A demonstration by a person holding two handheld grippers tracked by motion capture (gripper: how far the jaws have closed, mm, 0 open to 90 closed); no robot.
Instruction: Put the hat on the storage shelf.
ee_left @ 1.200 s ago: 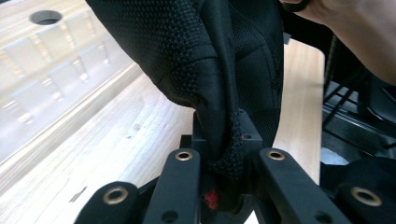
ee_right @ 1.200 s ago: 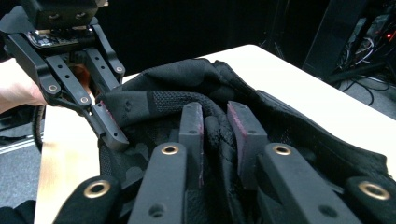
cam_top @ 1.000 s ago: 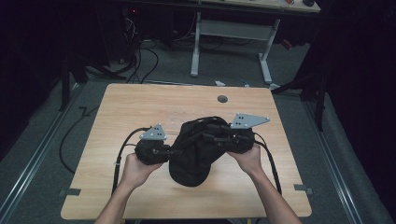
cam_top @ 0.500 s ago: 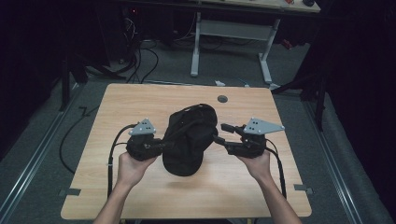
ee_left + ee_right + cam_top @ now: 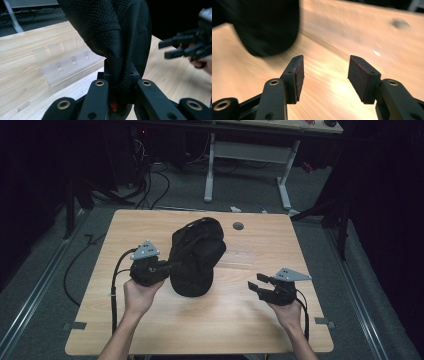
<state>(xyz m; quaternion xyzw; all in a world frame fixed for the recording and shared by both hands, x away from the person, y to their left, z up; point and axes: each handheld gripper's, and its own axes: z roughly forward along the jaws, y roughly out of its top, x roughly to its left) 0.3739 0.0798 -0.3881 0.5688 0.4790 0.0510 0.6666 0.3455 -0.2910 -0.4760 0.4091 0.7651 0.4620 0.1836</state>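
A black fabric bag (image 5: 196,255) stands upright on the wooden table (image 5: 260,320), left of centre. My left gripper (image 5: 170,266) is shut on a fold of the bag's mesh fabric at its lower left side. In the left gripper view the jaws pinch that fold of the bag (image 5: 117,37) tightly. My right gripper (image 5: 256,284) is open and holds nothing, well to the right of the bag and just above the table. In the right gripper view its pads (image 5: 298,75) stand wide apart, with the blurred bag (image 5: 267,27) off to the upper left.
A clear plastic divided tray (image 5: 65,62) lies on the table behind the bag. A round cable hole (image 5: 238,226) sits near the table's far edge. Beyond the table are a white desk frame (image 5: 250,160) and cables on the floor.
My right gripper has let go of the bag and pulled back to the right and toward the near edge. The left gripper still holds the bag, which now stands taller.
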